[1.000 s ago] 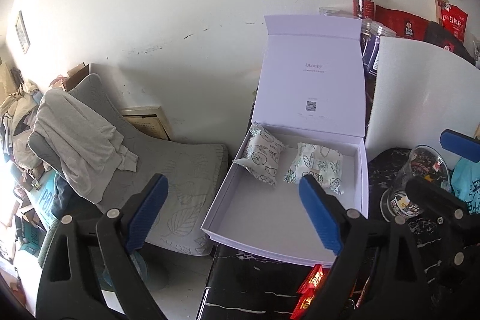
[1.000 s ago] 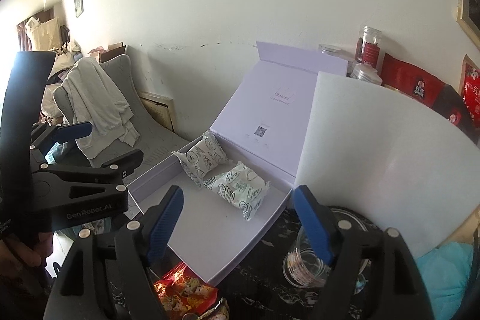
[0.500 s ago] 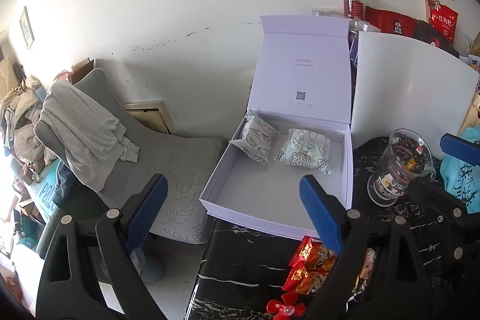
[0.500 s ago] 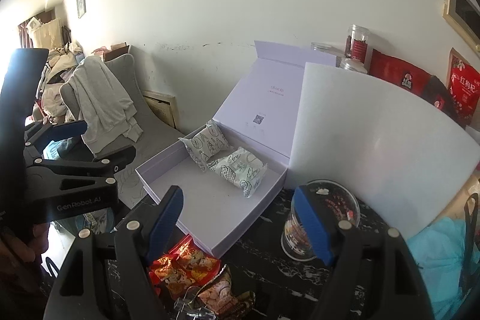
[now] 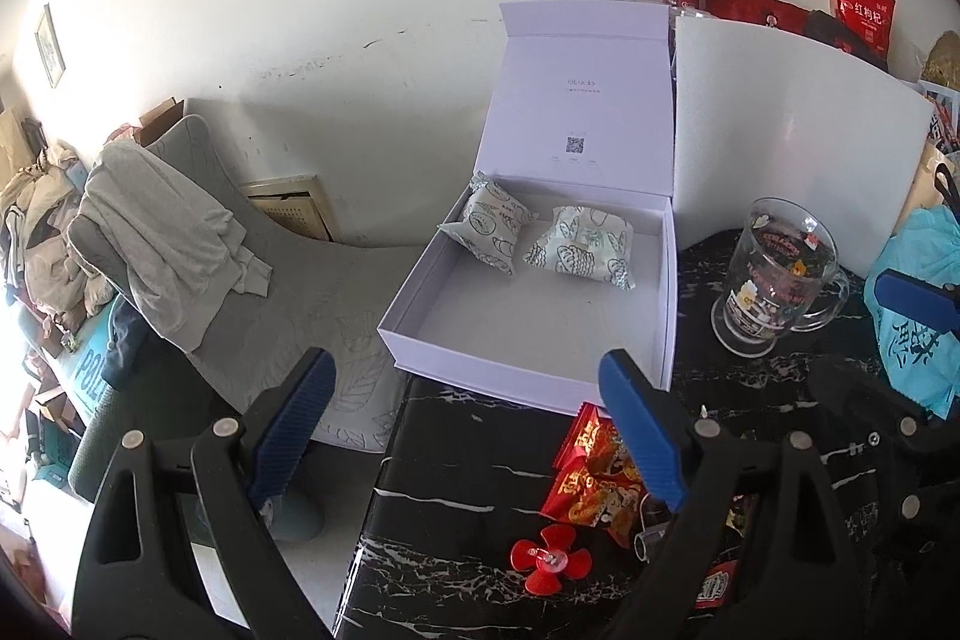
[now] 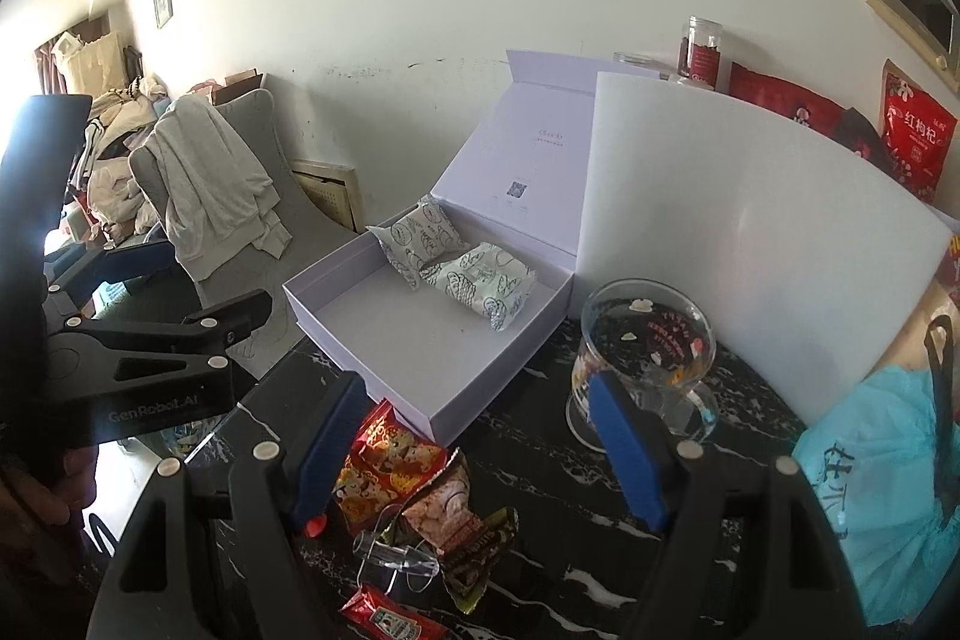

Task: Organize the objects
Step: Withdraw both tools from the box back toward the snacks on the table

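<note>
An open lilac box (image 5: 528,376) (image 6: 474,400) sits at the black marble table's far left corner, its lid upright. Two patterned white snack packets (image 5: 492,223) (image 5: 585,247) lie at its back, also seen in the right wrist view (image 6: 420,238) (image 6: 486,283). Red snack packets (image 5: 594,478) (image 6: 384,466) lie on the table in front of the box. My left gripper (image 5: 468,436) is open and empty, above the table's left edge. My right gripper (image 6: 480,454) is open and empty, above the red packets.
A glass mug (image 5: 774,280) (image 6: 642,358) stands right of the box before a white board (image 5: 792,148). A red plastic flower (image 5: 549,559), a ketchup sachet (image 6: 390,613) and a clear tube (image 6: 396,556) lie near. A cyan bag (image 6: 882,484) is at right. A grey chair (image 5: 240,244) stands left.
Both grippers have pulled back and up from the box. More of the table now shows, with the red packets, the flower and the mug. Both stay open.
</note>
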